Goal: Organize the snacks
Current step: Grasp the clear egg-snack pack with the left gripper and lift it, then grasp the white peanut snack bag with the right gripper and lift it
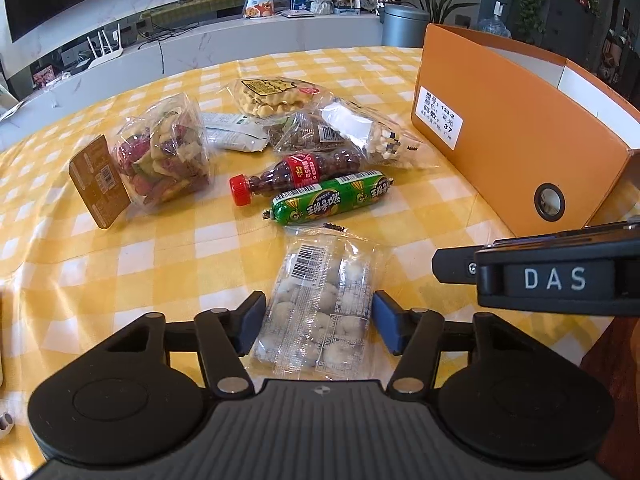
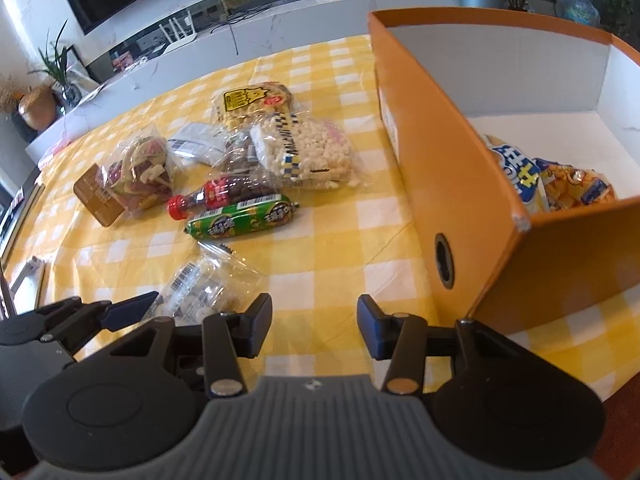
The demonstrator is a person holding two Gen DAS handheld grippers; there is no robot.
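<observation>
Yellow-and-white checked cloth (image 1: pixel 120 264) covers the table, creased and soft-looking under everything. My left gripper (image 1: pixel 316 322) has its 2 blue-padded fingers set either side of a clear, crinkly packet of pale round snacks (image 1: pixel 320 308) with a barcode on it; the left pad sits close against the wrapper's edge and the right pad looks to be touching its other side, though I cannot tell whether they truly press it. The packet lies flat on the cloth.

My right gripper (image 2: pixel 314 328) is spread apart with only bare cloth between its pads, just beside the near corner of the orange cardboard box (image 2: pixel 452 184). That box is open-topped, white inside, with a round metal-ringed hole in its end wall, and 2 glossy blue-and-yellow bags (image 2: pixel 556 184) rest on its floor.

Farther out on the table lie the rest: a green sausage-shaped tube (image 1: pixel 332 200) touching a small dark bottle with a red cap (image 1: pixel 296 176), a clear bag of mixed coloured chips with a brown card header (image 1: pixel 160 160), a bag of small white puffs (image 2: pixel 308 152), a flat pack of yellow biscuits (image 1: pixel 272 96), a bag of dark brown pieces (image 1: pixel 304 134) and a white sachet (image 1: pixel 228 132), heaped loosely together.
</observation>
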